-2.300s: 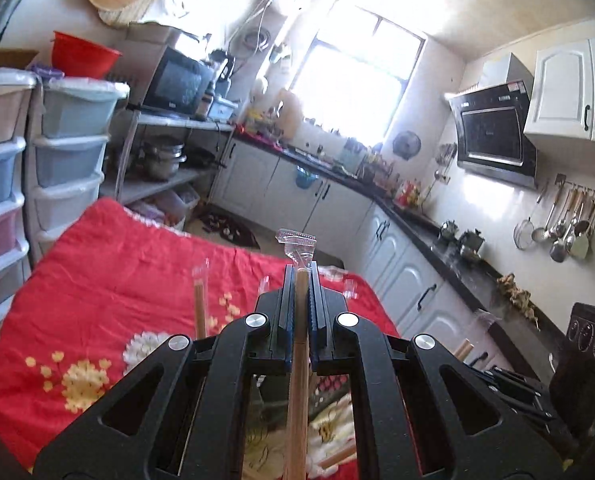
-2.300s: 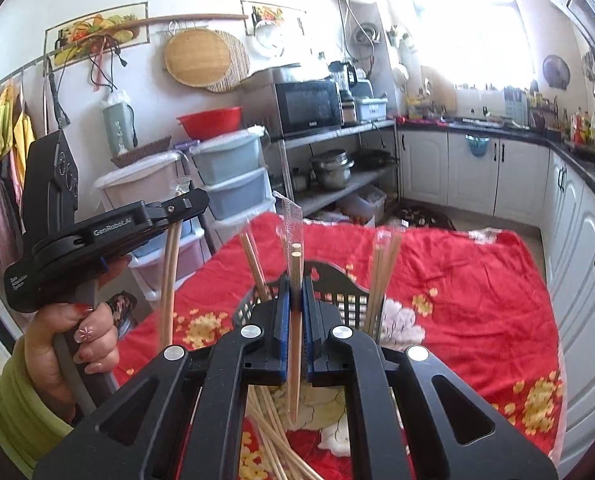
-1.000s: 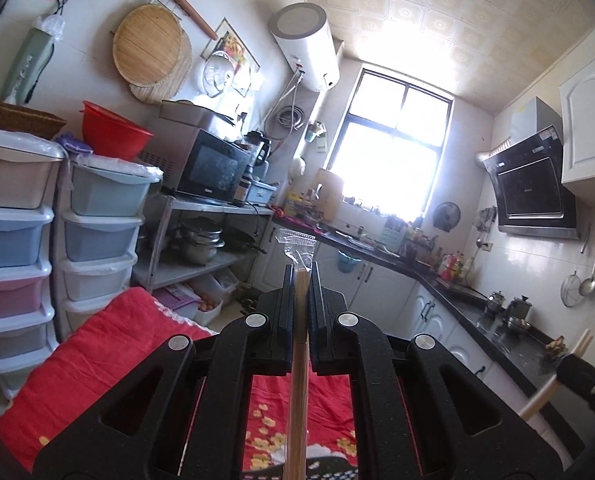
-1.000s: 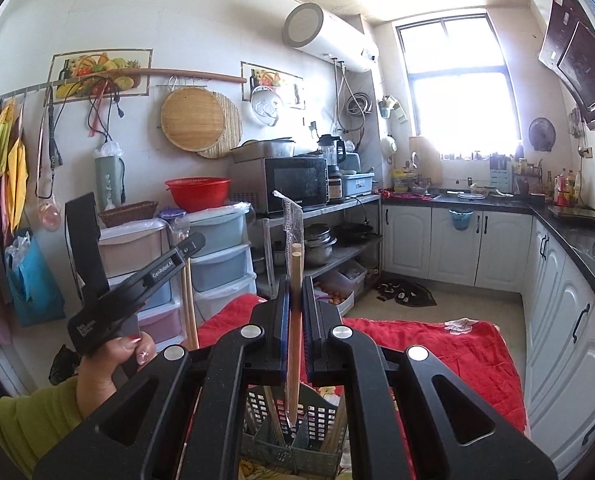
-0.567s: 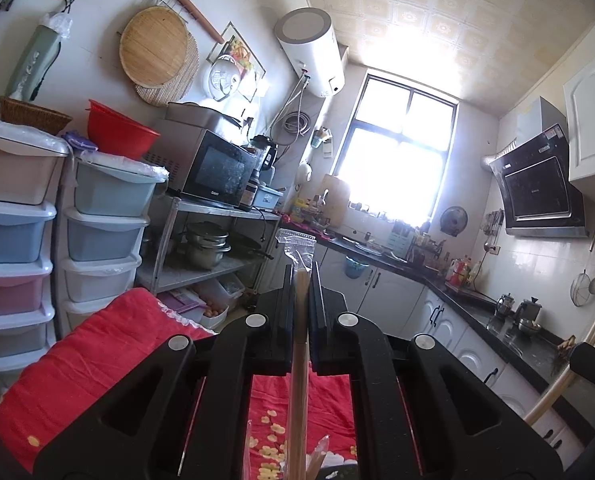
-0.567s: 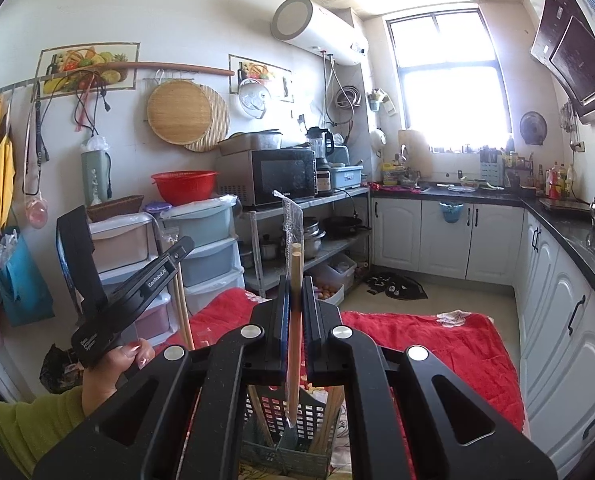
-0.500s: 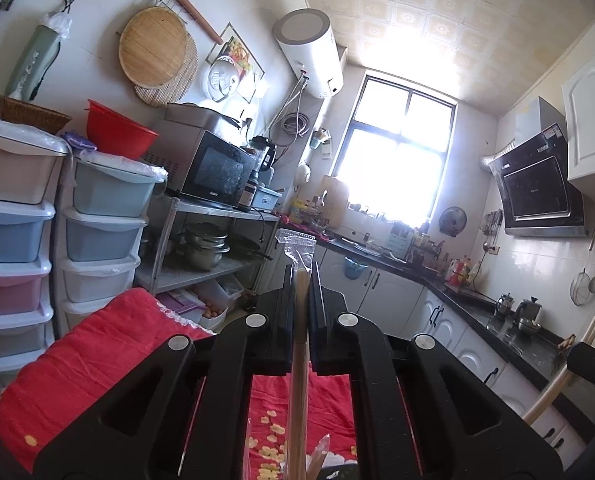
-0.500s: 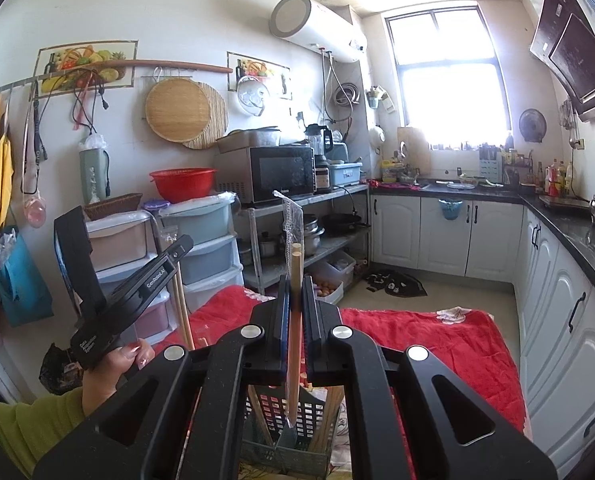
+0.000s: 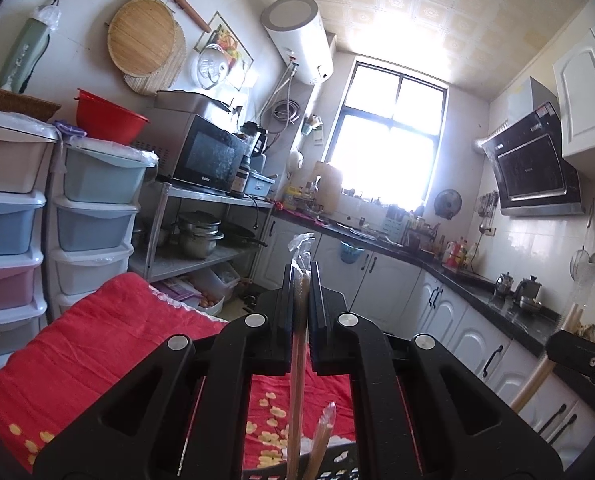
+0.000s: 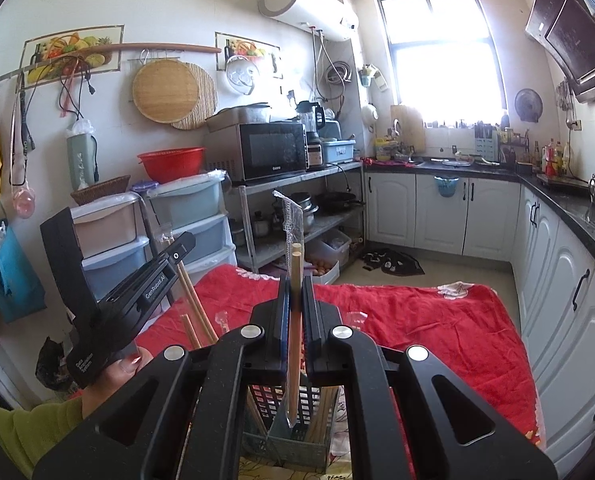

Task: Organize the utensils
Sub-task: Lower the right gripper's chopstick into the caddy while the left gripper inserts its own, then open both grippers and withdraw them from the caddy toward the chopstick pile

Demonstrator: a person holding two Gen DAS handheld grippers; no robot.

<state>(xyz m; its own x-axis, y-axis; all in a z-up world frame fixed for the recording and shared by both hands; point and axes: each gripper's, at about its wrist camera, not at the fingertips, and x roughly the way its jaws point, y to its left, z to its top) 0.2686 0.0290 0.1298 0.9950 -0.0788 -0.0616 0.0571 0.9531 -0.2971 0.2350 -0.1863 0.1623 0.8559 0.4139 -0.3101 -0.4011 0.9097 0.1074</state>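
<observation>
Left wrist: left gripper (image 9: 301,280) clamped tight on a wrapped pair of chopsticks (image 9: 297,364), held upright above the red tablecloth (image 9: 97,344). Black basket (image 9: 337,464) rim shows at the bottom edge, another wrapped pair (image 9: 322,436) poking up beside it.

Right wrist: right gripper (image 10: 295,292) pinched on its own wrapped chopsticks (image 10: 294,340), lower end inside the basket (image 10: 297,432). The hand (image 10: 113,376) with the left gripper (image 10: 177,246) is on the left, its sticks angling down toward the basket.

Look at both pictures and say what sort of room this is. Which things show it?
A home kitchen, most likely: a microwave on a metal shelf, a range hood on the wall, and white cabinets under a dark counter.
</observation>
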